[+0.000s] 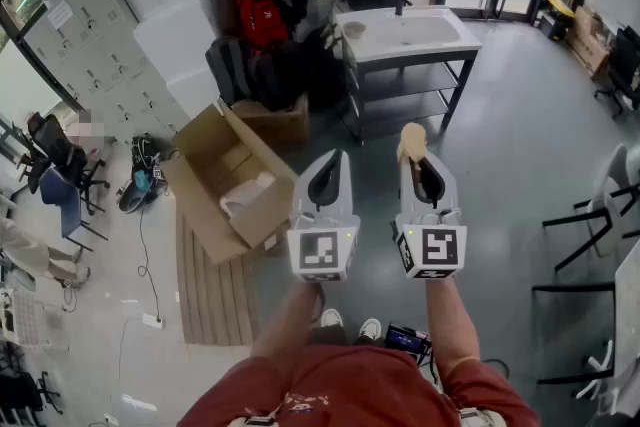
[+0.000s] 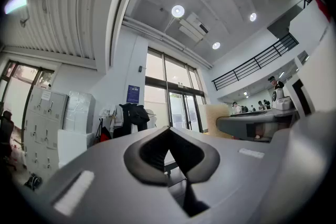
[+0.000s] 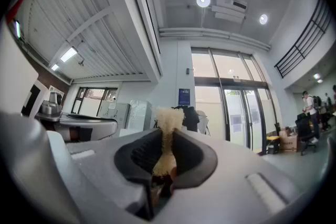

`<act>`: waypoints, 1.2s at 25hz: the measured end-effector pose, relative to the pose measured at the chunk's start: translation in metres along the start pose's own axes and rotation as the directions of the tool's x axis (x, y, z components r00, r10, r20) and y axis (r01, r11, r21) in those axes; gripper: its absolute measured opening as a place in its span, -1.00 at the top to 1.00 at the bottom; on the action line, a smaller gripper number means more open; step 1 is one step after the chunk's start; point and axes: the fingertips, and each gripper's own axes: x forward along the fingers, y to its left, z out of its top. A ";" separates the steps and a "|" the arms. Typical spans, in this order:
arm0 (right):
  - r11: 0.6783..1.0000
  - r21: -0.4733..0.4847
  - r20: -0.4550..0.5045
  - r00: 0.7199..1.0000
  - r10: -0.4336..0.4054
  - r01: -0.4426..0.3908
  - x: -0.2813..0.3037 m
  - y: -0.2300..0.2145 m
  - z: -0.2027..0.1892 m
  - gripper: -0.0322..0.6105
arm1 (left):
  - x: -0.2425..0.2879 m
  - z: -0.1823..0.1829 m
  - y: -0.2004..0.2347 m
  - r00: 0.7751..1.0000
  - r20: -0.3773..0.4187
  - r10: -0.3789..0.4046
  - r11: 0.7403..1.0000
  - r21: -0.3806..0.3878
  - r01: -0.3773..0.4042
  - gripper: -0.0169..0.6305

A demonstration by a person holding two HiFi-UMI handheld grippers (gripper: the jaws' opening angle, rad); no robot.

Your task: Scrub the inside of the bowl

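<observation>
Upper centre of your view: white sink stand (image 1: 440,43), small bowl (image 1: 353,29) on its left corner. Centre left: open cardboard box (image 1: 215,170) on grey floor (image 1: 500,145), against slatted mat (image 1: 215,300).

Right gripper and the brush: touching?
Touching. The right gripper view shows the right gripper with its jaws closed on the brush, pale bristles sticking out past them.

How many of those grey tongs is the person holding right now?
2. The left tongs, on the head view's left, are shut with nothing between them. The right tongs, just beside them, are shut on a pale brush.
</observation>
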 end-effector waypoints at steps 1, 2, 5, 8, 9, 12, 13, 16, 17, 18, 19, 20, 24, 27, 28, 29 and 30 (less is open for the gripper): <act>1.000 0.004 0.009 1.000 -0.009 0.009 -0.004 0.000 0.003 0.75 | -0.003 0.003 -0.002 1.000 0.010 -0.004 1.000 0.001 0.004 0.93; 1.000 0.003 0.018 1.000 -0.018 0.018 -0.007 0.001 0.005 0.75 | -0.007 0.005 -0.003 1.000 0.019 -0.008 1.000 0.000 0.008 0.93; 0.997 -0.058 0.065 0.997 -0.038 0.042 -0.015 0.015 0.016 0.75 | -0.018 0.012 0.002 0.999 0.041 -0.007 1.000 -0.005 0.007 0.93; 0.994 -0.107 0.086 0.996 -0.024 0.033 -0.016 0.034 0.019 0.75 | -0.025 0.016 0.009 0.998 0.059 0.000 1.000 -0.015 0.001 0.93; 0.995 -0.099 0.082 0.996 -0.017 0.025 -0.015 0.039 0.018 0.75 | -0.026 0.017 0.012 0.998 0.063 0.001 1.000 -0.016 0.000 0.93; 0.997 -0.074 0.072 0.997 -0.011 0.017 -0.009 0.050 0.017 0.75 | -0.028 0.022 0.023 0.996 0.085 0.005 1.000 -0.012 -0.004 0.93; 0.998 -0.066 0.069 0.998 -0.014 0.019 -0.007 0.053 0.017 0.75 | -0.028 0.024 0.027 0.995 0.095 0.008 1.000 -0.007 -0.007 0.93; 0.999 -0.036 0.072 0.997 -0.026 0.029 -0.002 0.059 0.020 0.75 | -0.031 0.029 0.038 0.993 0.119 0.013 1.000 0.001 -0.013 0.93; 0.999 -0.030 0.075 0.997 -0.028 0.031 -0.001 0.061 0.021 0.75 | -0.032 0.027 0.042 0.993 0.118 0.013 1.000 0.003 -0.013 0.93; 0.999 -0.027 0.077 0.997 -0.030 0.032 0.001 0.064 0.021 0.75 | -0.033 0.024 0.047 0.993 0.114 0.011 1.000 0.009 -0.013 0.93; 0.999 -0.023 0.077 0.997 -0.032 0.034 0.003 0.067 0.020 0.75 | -0.033 0.021 0.051 0.994 0.110 0.010 1.000 0.019 -0.012 0.93; 0.999 -0.018 0.076 0.997 -0.035 0.036 0.005 0.069 0.019 0.75 | -0.033 0.019 0.055 0.994 0.109 0.009 1.000 0.022 -0.011 0.93; 0.998 0.013 0.073 0.996 -0.059 0.058 0.016 0.074 0.015 0.75 | -0.031 0.020 0.072 0.993 0.120 -0.002 1.000 0.008 0.001 0.93; 0.997 0.014 0.071 0.995 -0.071 0.070 0.023 0.083 0.012 0.75 | -0.031 0.017 0.083 0.992 0.122 -0.015 1.000 0.004 0.014 0.93; 0.997 0.011 0.072 0.995 -0.073 0.073 0.025 0.086 0.011 0.75 | -0.031 0.015 0.087 0.992 0.121 -0.015 1.000 0.001 0.015 0.93; 0.997 0.011 0.071 0.995 -0.075 0.075 0.027 0.087 0.009 0.75 | -0.031 0.013 0.091 0.993 0.121 -0.014 1.000 -0.003 0.015 0.93; 0.997 0.012 0.069 0.995 -0.077 0.076 0.029 0.089 0.008 0.75 | -0.030 0.012 0.094 0.993 0.120 -0.015 1.000 -0.006 0.016 0.93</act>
